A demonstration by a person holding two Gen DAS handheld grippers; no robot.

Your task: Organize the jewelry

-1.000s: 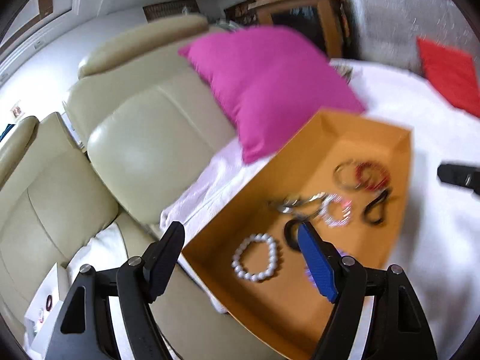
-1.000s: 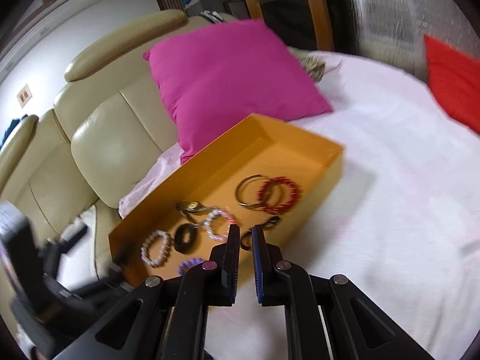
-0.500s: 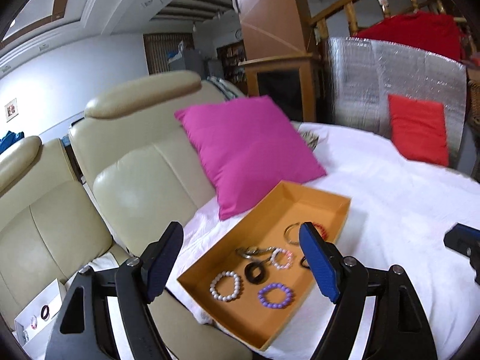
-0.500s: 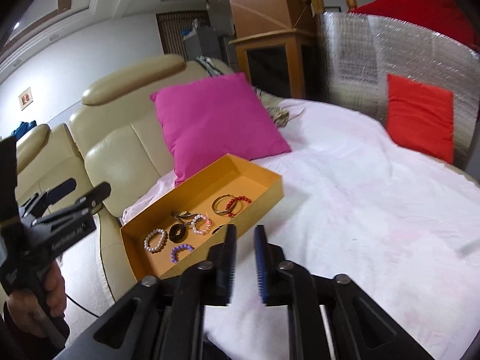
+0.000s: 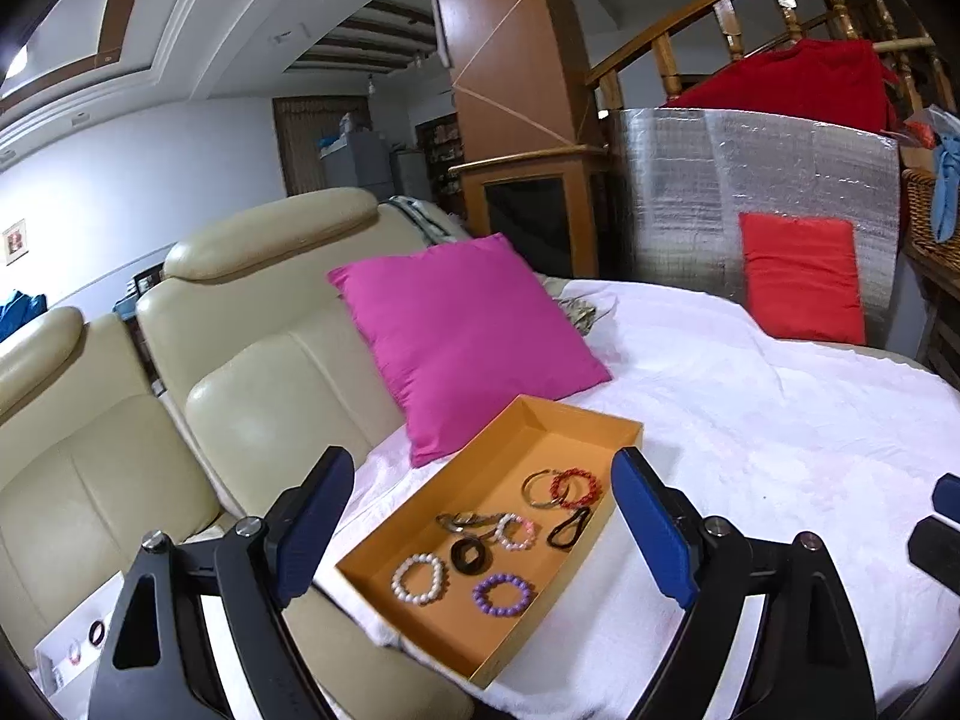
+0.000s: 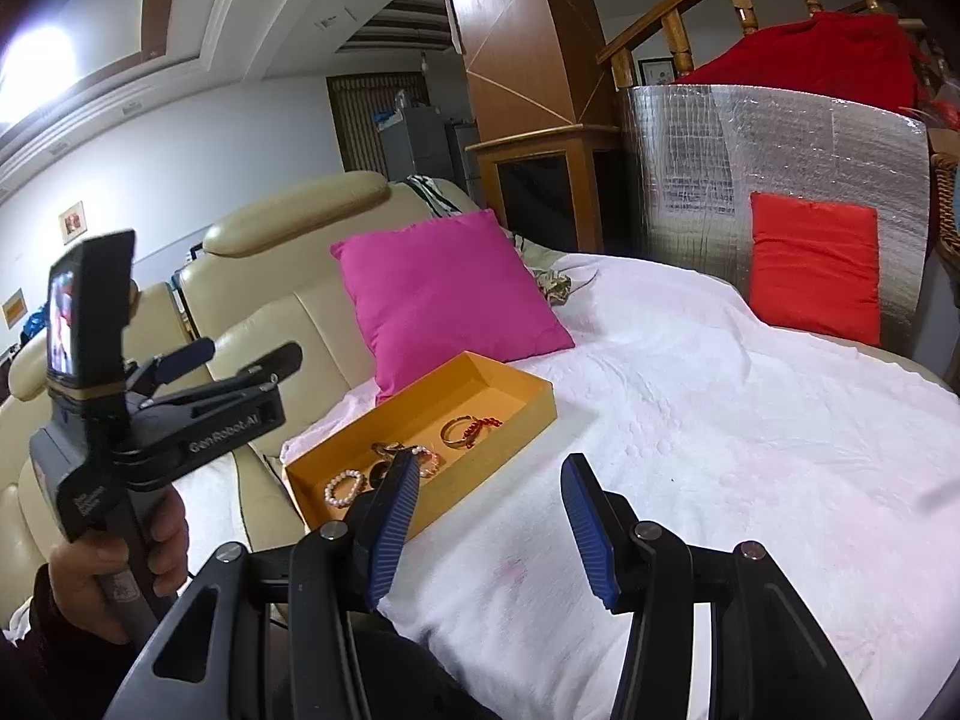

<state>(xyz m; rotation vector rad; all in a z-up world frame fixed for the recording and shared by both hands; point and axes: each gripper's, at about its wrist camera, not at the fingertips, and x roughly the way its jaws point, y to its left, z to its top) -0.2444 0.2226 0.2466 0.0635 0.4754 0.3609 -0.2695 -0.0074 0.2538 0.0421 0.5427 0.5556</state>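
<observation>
An orange tray (image 5: 543,420) lies on a white-covered bed and holds several bracelets: a white bead one (image 5: 419,578), a purple one (image 5: 503,594), a black ring (image 5: 470,556), a pink-white one (image 5: 515,531), a red one (image 5: 576,485) and a black band (image 5: 569,528). The tray also shows in the right wrist view (image 6: 528,396). My left gripper (image 5: 480,534) is open and empty, held back above the tray. My right gripper (image 6: 487,531) is open and empty, above the bed to the right of the tray.
A pink pillow (image 5: 462,330) leans behind the tray against a cream leather sofa (image 5: 258,396). A red pillow (image 5: 801,276) leans on a silver panel (image 5: 678,180) at the back. A small white box (image 5: 66,654) lies low on the left. The white cover (image 6: 750,420) spreads right.
Both grippers have pulled back and up from the tray, which now looks smaller. The right gripper has opened from shut. The left gripper stays open.
</observation>
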